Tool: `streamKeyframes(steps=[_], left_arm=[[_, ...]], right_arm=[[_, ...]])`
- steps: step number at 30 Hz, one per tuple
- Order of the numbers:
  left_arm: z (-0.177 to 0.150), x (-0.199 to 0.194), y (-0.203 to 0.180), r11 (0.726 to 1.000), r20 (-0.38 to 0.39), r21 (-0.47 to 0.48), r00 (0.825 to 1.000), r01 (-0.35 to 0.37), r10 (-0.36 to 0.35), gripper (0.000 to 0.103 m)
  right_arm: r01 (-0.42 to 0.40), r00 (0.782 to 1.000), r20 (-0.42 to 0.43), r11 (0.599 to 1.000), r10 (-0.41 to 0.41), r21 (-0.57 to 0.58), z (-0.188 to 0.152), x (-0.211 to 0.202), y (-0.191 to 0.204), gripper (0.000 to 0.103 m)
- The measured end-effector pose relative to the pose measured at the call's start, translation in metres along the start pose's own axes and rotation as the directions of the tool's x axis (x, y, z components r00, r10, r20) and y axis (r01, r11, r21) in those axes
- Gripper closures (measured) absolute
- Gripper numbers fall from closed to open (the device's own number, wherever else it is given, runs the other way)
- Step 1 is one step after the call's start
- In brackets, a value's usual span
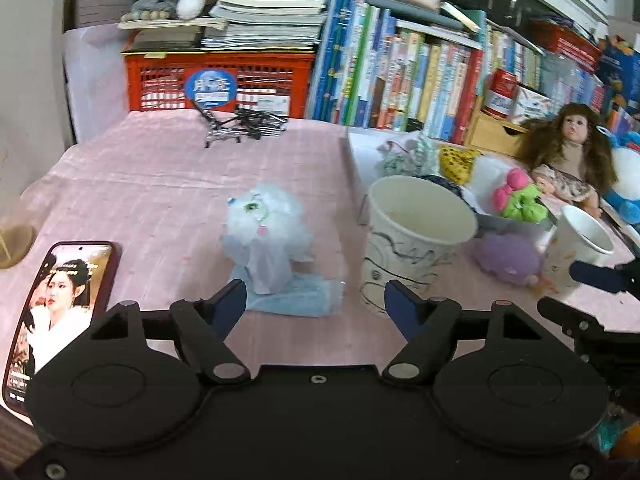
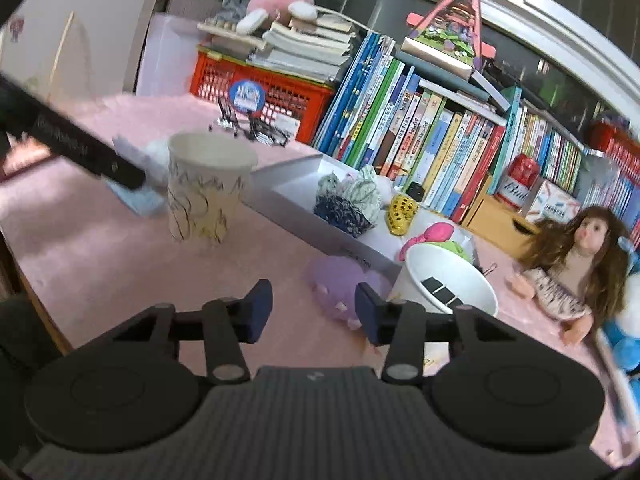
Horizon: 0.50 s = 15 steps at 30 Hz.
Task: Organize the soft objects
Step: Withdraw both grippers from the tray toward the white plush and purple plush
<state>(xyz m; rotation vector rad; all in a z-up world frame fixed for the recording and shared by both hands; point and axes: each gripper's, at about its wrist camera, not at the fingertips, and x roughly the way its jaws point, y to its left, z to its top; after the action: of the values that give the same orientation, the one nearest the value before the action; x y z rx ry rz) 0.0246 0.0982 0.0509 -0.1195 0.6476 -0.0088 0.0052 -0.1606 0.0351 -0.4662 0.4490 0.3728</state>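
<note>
While both grippers hang over the pink-covered counter (image 1: 152, 184) with nothing between their fingers, the soft items lie as follows, left to right.

Item one: white fluffy toy (image 1: 266, 224), standing on a folded pale-blue cloth (image 1: 298, 298), just ahead of the left gripper (image 1: 318, 306), whose fingers are spread and empty. It looks very light, limp and compressible; a pinch across the body should hold better than the loose fur.

Item two: scribbled paper cup (image 1: 408, 240), beside the toy. It looks thin-walled and easily crushed or tipped.

Item three: purple plush (image 2: 340, 280), lying on the counter next to a white paper cup (image 2: 448, 288), directly before the right gripper (image 2: 314, 310), fingers parted, holding nothing. Soft, light and squashy; best taken across its middle.

Item four: white tray (image 2: 304, 216) behind, holding scrunchies (image 2: 352, 200).
</note>
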Motion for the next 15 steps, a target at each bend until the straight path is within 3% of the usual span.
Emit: streamKeyframes(steps=[7, 15], left_arm=[[0.008, 0.011, 0.009, 0.997, 0.053, -0.045, 0.996, -0.068, 0.070, 0.033], [0.007, 0.028, 0.015, 0.994, 0.034, -0.063, 0.995, -0.088, 0.090, 0.048]], right_arm=[[0.065, 0.997, -0.039, 0.994, -0.069, -0.088, 0.003, 0.025, 0.008, 0.045], [0.123, 0.989, -0.061, 0.973, -0.137, -0.195, 0.002, 0.047, 0.022, 0.047]])
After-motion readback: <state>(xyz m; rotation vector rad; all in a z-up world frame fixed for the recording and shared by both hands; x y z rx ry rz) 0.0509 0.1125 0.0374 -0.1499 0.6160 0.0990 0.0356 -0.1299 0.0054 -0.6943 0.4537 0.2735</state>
